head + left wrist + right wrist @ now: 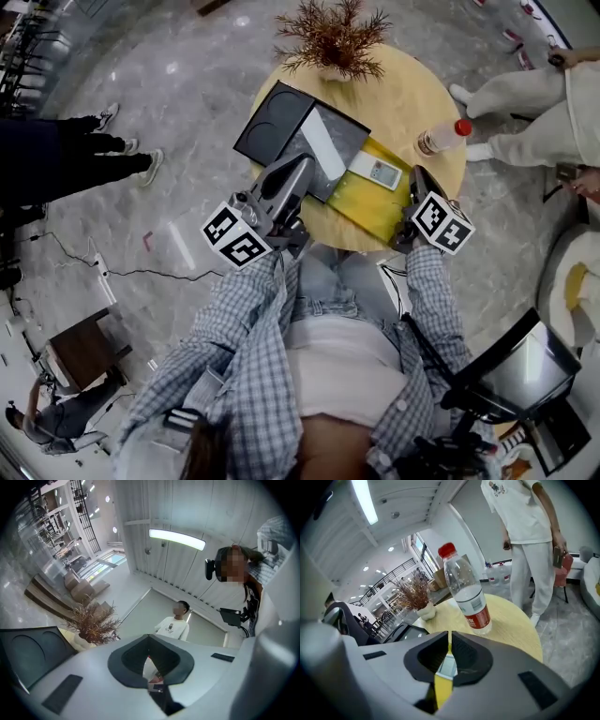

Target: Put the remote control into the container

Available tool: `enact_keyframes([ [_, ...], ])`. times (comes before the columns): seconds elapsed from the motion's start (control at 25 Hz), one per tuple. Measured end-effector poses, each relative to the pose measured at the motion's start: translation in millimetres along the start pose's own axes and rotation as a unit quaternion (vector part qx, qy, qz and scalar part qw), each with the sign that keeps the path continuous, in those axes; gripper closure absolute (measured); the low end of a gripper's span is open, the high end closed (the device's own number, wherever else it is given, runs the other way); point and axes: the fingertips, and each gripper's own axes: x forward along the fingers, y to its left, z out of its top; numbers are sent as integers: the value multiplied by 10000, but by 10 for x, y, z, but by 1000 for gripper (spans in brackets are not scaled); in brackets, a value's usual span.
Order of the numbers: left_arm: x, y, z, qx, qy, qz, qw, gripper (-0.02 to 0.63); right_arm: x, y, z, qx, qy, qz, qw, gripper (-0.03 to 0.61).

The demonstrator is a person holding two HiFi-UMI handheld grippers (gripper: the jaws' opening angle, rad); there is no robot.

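Left gripper [302, 167] [149, 639]: jaws together, nothing between them. Sits at the near-left edge of the round table [403, 94], tips over the grey flat piece [323, 150]. Its own view is tilted up, mostly ceiling.

Right gripper [419, 178] [450, 637]: jaws closed to a thin slit, nothing held. Low at the near-right edge of the table, over the yellow mat [380, 211] [443, 688], which shows through the slit.

Remote control [375, 172]: white, flat on the yellow mat, centre of the head view, between the two grippers and nearer the right one. Neither gripper touches it. It lies just beside the right edge of the grey piece and is not in the container.

Dark container [277, 122] [28, 656]: upper left of the table, round recess in it, the grey piece overlapping its right side.

Water bottle [441, 139] [466, 592]: red cap, on the right side of the table, apart from the mat.

Dried plant [333, 37] [93, 623] [412, 595]: far edge of the table.

Person in white [544, 103] [525, 527]: stands to the right of the table.
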Motion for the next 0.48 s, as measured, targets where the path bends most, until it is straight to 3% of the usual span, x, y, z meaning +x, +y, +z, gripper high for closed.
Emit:
enact_keyframes([
  [0.08,41,-22,-62,128,119,-19,9998,606,-83,25,70,-69,-198,137,9997,572],
  [0.28,206,-170,-207,505,448,-165,9976,606,-343,179,242,-417,-643,497,9958,572],
  [0.48,408,-424,-331,906,720,-463,9922,606,-659,366,441,-1084,-1136,612,9857,572],
])
